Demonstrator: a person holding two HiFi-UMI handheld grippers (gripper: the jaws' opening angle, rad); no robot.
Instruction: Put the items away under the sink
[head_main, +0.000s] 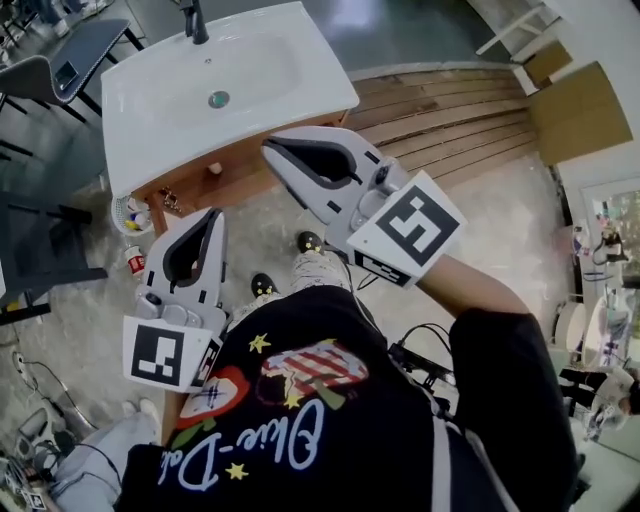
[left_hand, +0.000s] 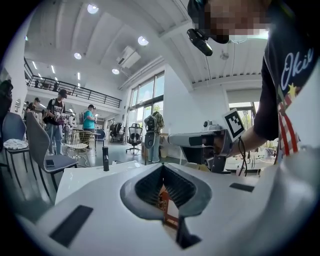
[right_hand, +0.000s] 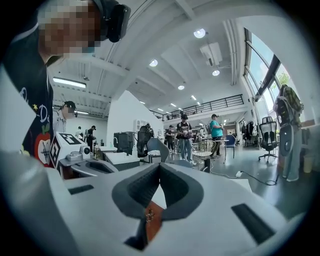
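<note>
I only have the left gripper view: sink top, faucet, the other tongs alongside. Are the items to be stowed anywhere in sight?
Observer: Yes. The head view shows a small red-and-white container on the floor by the wooden vanity's left corner.
Operator: Do the right tongs hold anything?
Observer: No. The right gripper view shows the right tongs shut, with nothing between them.
Operator: Any handle on the vanity front?
Observer: A small knob sits just below the basin.
</note>
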